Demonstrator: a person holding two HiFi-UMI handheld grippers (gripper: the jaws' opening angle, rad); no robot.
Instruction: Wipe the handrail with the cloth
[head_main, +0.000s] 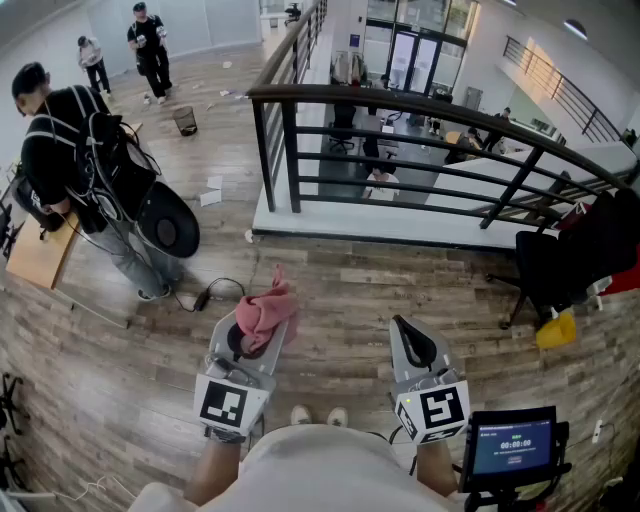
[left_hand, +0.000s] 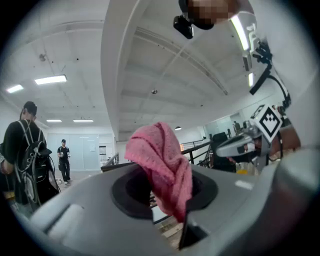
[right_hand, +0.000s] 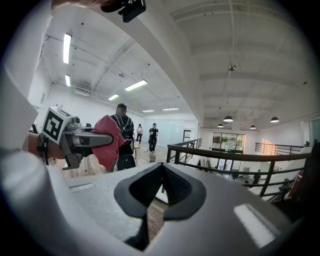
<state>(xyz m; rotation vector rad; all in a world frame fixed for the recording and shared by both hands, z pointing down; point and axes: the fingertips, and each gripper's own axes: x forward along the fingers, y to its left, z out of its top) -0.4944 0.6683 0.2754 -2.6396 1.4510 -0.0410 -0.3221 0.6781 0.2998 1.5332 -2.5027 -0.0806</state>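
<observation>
Both grippers are raised over a wood-plank floor (head_main: 350, 285) on an upper landing. The left gripper (head_main: 258, 335), at 7 o'clock in the head view, has its jaws clamped on a pink cloth (head_main: 266, 310) — the terry fabric bunches above the jaw tips, and in the left gripper view one fold hangs down between them. The right gripper (head_main: 408, 338), at 5 o'clock, carries nothing; its jaws are pressed together, the pads meeting at the tip. The dark curved handrail (head_main: 420, 104) sweeps from 12 o'clock toward 3 o'clock across the top of the head view, well apart from both grippers and from the cloth. Black posts and horizontal bars run under it, and a lower office level shows through them. In the right gripper view the handrail lies ahead at 3 o'clock, with the left gripper and its cloth off at 9 o'clock. A person with a black backpack (head_main: 75, 150) stands at 10 o'clock beside a wooden tabletop (head_main: 40, 255), and two more people (head_main: 150, 45) stand far back at 11 o'clock, near a dark wastebasket (head_main: 185, 121). At 3 o'clock a black office chair (head_main: 560, 265) stands close to the railing's right end. A small blue-lit screen (head_main: 514, 446) sits just beside the right gripper — at the frame's lower right.
</observation>
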